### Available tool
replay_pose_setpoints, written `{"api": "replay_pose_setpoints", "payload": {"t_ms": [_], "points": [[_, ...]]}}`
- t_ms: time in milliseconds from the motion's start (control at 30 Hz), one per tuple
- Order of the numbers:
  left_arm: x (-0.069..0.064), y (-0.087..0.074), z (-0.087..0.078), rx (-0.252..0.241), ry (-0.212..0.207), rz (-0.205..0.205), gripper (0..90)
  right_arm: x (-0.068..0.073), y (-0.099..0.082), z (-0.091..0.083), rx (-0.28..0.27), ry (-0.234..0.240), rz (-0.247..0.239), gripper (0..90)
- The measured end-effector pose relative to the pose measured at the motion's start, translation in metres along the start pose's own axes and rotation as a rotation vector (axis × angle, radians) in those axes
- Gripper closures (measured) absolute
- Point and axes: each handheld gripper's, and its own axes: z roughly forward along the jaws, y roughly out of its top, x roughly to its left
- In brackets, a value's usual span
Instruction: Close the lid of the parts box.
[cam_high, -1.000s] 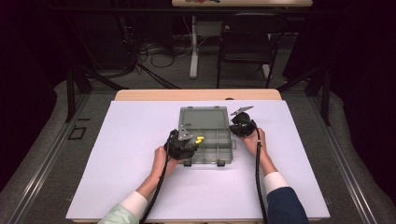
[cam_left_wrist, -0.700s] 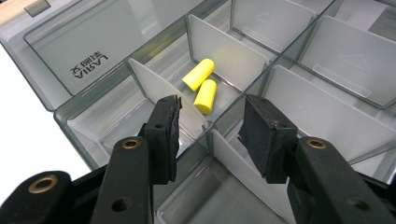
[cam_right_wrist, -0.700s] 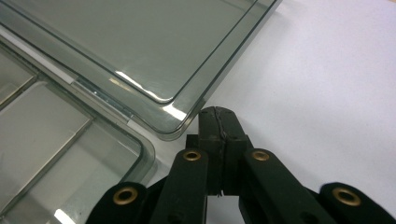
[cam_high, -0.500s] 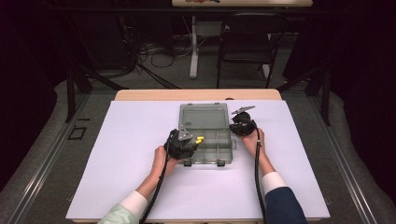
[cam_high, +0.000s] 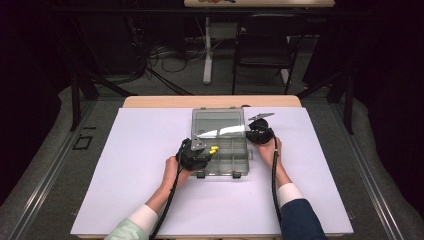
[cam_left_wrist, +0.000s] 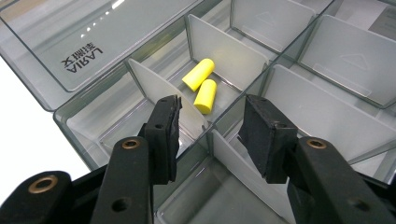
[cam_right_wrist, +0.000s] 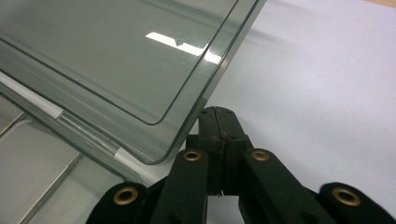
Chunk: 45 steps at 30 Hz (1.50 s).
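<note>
Looking down from the high view, a clear compartment box (cam_high: 220, 150) sits near the middle of the white-covered surface (cam_high: 125, 165), closer to the far edge than the near one, with its lid (cam_high: 218, 120) swung open toward the far edge. Beyond the surface a dark chair (cam_high: 262, 47) and loose cables (cam_high: 165, 55) stand on the floor, well apart from the work. The left gripper (cam_high: 200, 152) rests at the box's near-left corner, right beside 2 yellow earplugs (cam_high: 213, 149) in a compartment on the box's left side. The right gripper (cam_high: 257, 134) sits at the box's right edge, near the hinge end of the lid.

In the left gripper view, the 2 earplugs (cam_left_wrist: 201, 86) lie touching each other in 1 compartment, just ahead of the left gripper (cam_left_wrist: 210, 130). Thin translucent dividers (cam_left_wrist: 163, 93) rise between the jaws and the earplugs; one divider wall stands directly in the gap of the jaws. The jaws stand partly apart, with nothing pinched between the pads (cam_left_wrist: 266, 135) and no contact with the earplugs.

In the right gripper view, the right gripper (cam_right_wrist: 219, 123) has its jaws pressed fully together, with nothing visible between them. Their tips sit just beside the rounded corner of the clear lid (cam_right_wrist: 116, 56), over the white surface (cam_right_wrist: 327, 84); whether the tips touch the lid I cannot tell.
</note>
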Motion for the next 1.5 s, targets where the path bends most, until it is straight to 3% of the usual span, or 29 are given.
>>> {"api": "replay_pose_setpoints", "payload": {"t_ms": [1500], "points": [[0.0, 0.0, 0.0, 0.0, -0.002, -0.001, 56.5, 0.002, 0.005, -0.012, -0.134, -0.024, -0.002, 90.0]]}}
